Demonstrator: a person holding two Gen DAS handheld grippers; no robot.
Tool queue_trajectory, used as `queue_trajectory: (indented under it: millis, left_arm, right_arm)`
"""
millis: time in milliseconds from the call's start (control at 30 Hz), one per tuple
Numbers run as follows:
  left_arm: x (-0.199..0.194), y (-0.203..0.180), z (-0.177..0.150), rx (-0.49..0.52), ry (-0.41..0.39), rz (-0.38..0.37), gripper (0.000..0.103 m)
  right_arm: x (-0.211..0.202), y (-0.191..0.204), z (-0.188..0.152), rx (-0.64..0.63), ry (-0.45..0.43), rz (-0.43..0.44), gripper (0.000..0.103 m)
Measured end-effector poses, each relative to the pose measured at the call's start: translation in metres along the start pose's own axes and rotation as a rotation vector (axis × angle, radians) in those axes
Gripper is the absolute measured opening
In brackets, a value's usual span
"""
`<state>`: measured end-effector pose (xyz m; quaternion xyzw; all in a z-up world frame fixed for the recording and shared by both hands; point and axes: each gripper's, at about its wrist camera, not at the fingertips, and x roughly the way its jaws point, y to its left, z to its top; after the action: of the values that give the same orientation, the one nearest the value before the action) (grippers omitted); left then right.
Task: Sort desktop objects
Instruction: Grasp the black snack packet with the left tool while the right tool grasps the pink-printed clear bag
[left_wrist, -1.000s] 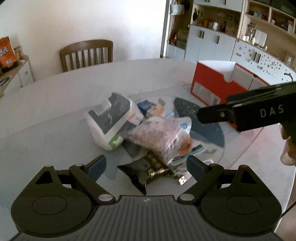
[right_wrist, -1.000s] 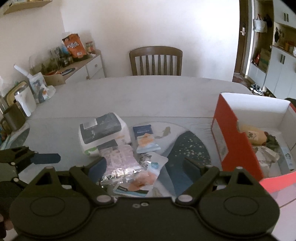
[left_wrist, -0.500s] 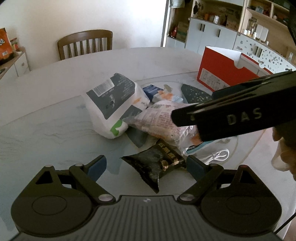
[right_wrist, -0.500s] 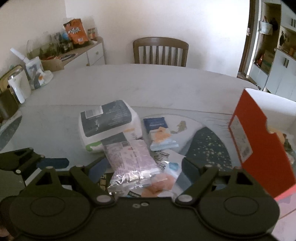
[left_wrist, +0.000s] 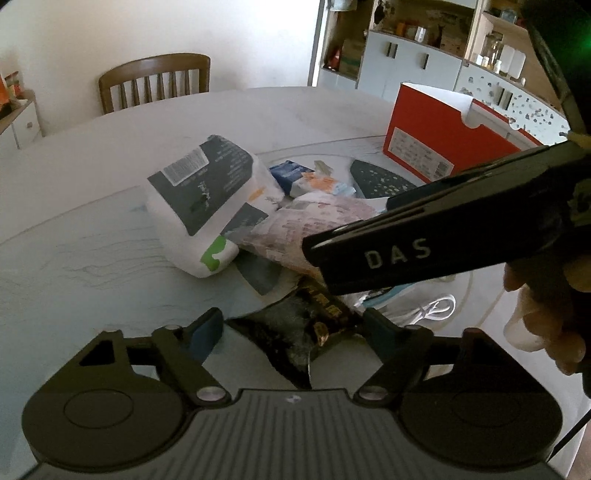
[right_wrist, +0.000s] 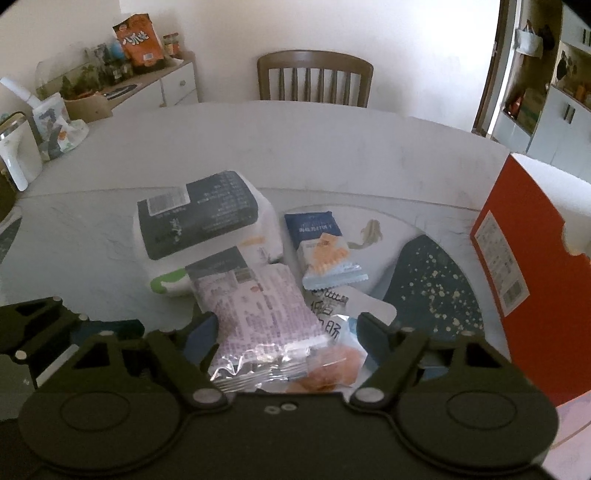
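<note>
Here both jaws, just closing, straddle packets — dark wrapper (left_wrist: 295, 328), pink pack (right_wrist: 258, 306).

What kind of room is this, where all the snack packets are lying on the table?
Most likely a dining room in someone's home. There is a big pale dining table with a wooden chair pushed up to it, a sideboard crowded with a snack bag and jars, and white cupboards with open shelves behind.

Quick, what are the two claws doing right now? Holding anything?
Left claw: open, has just been closing, around the crinkled black foil snack packet, not yet gripping.
Right claw: open, has just been closing, around the pink-printed clear plastic packet, not yet gripping.
</note>
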<state>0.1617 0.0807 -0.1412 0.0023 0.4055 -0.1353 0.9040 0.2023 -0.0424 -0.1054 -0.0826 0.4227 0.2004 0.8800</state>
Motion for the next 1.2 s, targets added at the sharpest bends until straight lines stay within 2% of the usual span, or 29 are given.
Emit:
queue_trajectory:
  millis: [167,467,567,600,900,1200]
  left_arm:
    - [0.001,-0.002,0.001,0.002,-0.002,-0.008,0.074]
    - [-0.003,-0.001,-0.001,-0.002,-0.012,-0.012,0.065]
    - [-0.004,0.002,-0.002,-0.013,-0.012,-0.018,0.063]
    - [-0.004,0.002,-0.002,-0.017,-0.012,-0.017,0.056]
    - [-0.009,0.004,-0.003,-0.022,-0.021,-0.022,0.045]
    - [-0.018,0.005,-0.004,-0.043,-0.03,-0.019,0.044]
  right_arm:
    - [0.003,0.002,0.0,0.005,0.009,0.009,0.068]
    - [0.001,0.003,0.003,0.016,0.01,0.021,0.058]
    - [0.001,0.003,0.003,0.016,0.01,0.022,0.056]
    - [0.0,0.003,0.003,0.017,0.01,0.022,0.056]
    - [-0.01,-0.002,0.002,0.036,-0.004,0.022,0.051]
    - [-0.027,-0.005,-0.002,0.047,-0.016,0.022,0.05]
